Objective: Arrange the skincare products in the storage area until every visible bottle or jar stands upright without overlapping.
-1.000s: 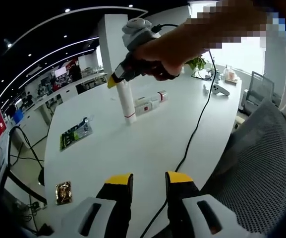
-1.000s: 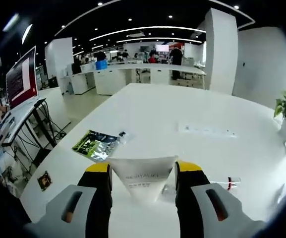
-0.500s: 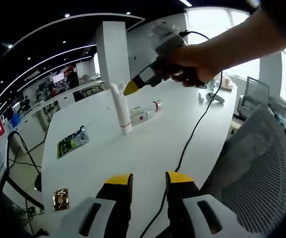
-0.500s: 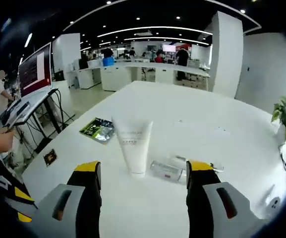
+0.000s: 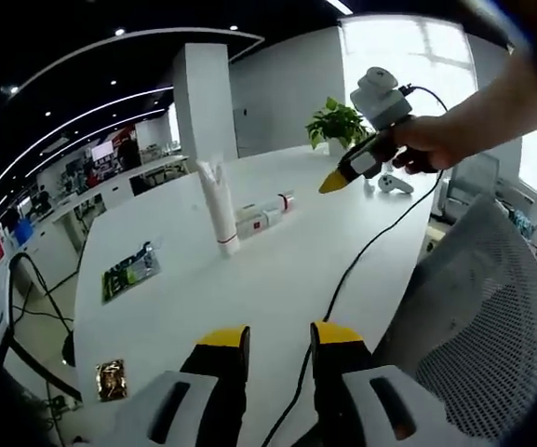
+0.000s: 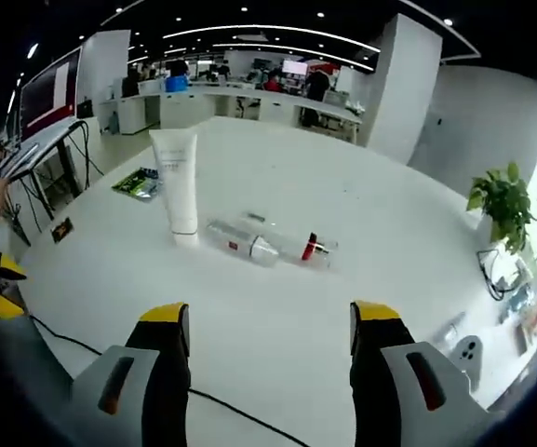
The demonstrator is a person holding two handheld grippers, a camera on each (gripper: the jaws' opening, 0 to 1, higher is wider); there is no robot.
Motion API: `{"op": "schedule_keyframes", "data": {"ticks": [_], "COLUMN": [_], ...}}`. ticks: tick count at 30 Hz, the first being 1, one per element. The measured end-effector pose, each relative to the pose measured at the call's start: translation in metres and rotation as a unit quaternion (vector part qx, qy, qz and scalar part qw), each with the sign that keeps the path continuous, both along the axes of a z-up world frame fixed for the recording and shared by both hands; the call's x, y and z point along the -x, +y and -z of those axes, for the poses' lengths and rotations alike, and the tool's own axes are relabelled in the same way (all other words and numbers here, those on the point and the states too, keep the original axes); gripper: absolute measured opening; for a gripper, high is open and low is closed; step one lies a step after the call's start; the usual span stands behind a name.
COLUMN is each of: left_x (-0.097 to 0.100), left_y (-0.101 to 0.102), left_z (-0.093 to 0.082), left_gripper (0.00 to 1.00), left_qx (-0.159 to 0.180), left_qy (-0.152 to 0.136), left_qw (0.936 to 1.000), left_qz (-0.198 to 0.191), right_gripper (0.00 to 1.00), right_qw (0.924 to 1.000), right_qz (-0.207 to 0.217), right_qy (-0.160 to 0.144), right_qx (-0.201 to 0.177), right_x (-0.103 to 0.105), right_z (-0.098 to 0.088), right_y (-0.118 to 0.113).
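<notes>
Item: white cream tube (image 6: 176, 182), standing cap-down on the white table (image 6: 277, 307), upright. Item: two small bottles, a clear one with a red label (image 6: 238, 244) and a clear one with a red collar (image 6: 307, 250), both lying flat just right of the tube, roughly end to end, long axes running from 10 o'clock to 4 o'clock in the right gripper view. The right gripper (image 6: 270, 326) is hovering with jaws wide apart, holding nothing; the bottles are lying at its 12 o'clock, crosswise to the jaw gap. The left gripper (image 5: 280, 340) is waiting with jaws slightly apart and empty, the bottles sitting far off at its 12 o'clock. Judgement: the right gripper is nearer and better placed to stand them up.
</notes>
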State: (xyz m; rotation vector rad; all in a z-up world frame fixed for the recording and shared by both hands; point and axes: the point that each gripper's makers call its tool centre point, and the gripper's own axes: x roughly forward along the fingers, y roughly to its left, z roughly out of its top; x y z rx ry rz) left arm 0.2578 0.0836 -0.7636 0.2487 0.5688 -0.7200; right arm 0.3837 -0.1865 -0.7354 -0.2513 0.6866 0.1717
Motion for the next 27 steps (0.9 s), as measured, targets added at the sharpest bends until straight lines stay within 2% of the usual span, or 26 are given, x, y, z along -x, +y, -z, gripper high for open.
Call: {"op": "schedule_keyframes", "data": {"ticks": [6, 10, 14, 17, 21, 22, 24, 26, 27], "left_x": [-0.001, -0.004, -0.004, -0.003, -0.004, -0.004, -0.004, -0.004, -0.004], "left_y": [0.005, 0.01, 0.013, 0.015, 0.018, 0.019, 0.02, 0.021, 0.022], "left_z": [0.003, 0.008, 0.014, 0.017, 0.02, 0.022, 0.024, 0.027, 0.028], "left_gripper": [0.27, 0.27, 0.27, 0.27, 0.27, 0.27, 0.27, 0.27, 0.27], "left_qx": [-0.013, -0.026, -0.041, -0.055, -0.067, -0.071, -0.078, -0.084, -0.087], "left_qy": [-0.001, 0.007, 0.012, 0.016, 0.015, 0.017, 0.018, 0.02, 0.023], "left_qw": [0.9999, 0.9994, 0.9988, 0.998, 0.9972, 0.9969, 0.9963, 0.9957, 0.9954], "left_qz": [-0.008, -0.02, -0.025, -0.027, -0.03, -0.03, -0.031, -0.032, -0.033], "right_gripper": [0.67, 0.66, 0.64, 0.64, 0.61, 0.6, 0.58, 0.55, 0.55], "right_qw": [0.9992, 0.9965, 0.9931, 0.9865, 0.9727, 0.9651, 0.9532, 0.9457, 0.9425], "right_qz": [-0.027, -0.068, -0.102, -0.143, -0.211, -0.239, -0.268, -0.29, -0.296], "right_qy": [0.006, 0.024, 0.03, 0.052, 0.04, 0.041, 0.049, 0.065, 0.083], "right_qx": [0.029, 0.042, 0.05, 0.059, 0.089, 0.099, 0.131, 0.131, 0.131], "right_x": [-0.02, -0.036, -0.061, -0.074, -0.093, -0.098, -0.11, -0.117, -0.122], "right_z": [-0.004, 0.001, 0.006, 0.016, 0.02, 0.025, 0.034, 0.043, 0.051], "right_y": [-0.019, -0.022, -0.025, -0.023, -0.012, -0.007, -0.006, 0.0, 0.0]}}
